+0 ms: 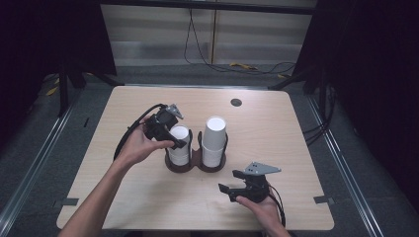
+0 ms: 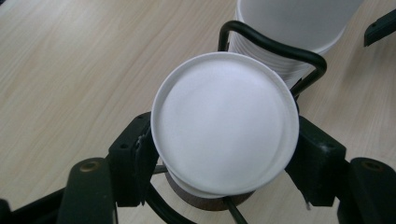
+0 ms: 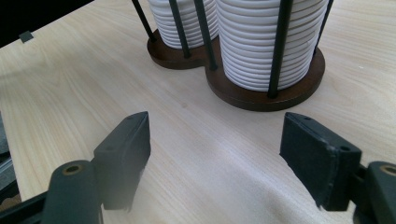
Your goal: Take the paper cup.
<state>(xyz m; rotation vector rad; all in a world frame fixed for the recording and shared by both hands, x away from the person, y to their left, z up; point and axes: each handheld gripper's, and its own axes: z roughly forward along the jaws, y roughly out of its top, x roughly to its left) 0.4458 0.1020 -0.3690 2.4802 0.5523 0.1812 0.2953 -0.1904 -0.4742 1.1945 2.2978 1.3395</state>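
Observation:
A dark wooden holder (image 1: 195,166) with black wire uprights stands mid-table and carries two stacks of upturned white paper cups. My left gripper (image 1: 179,140) reaches in from the left over the left stack (image 1: 180,148). In the left gripper view its pads (image 2: 140,154) sit against both sides of the top cup (image 2: 224,121), just under the cup's round base. The taller right stack (image 1: 215,133) stands free beside it. My right gripper (image 1: 231,181) hovers low near the table's front right, jaws wide with nothing between them (image 3: 217,140), facing the holder's base (image 3: 261,93).
The light wooden table (image 1: 286,133) has a small round dark grommet (image 1: 236,102) near its far edge. Black cables trail across the floor beyond the table. Dark curtains close in both sides.

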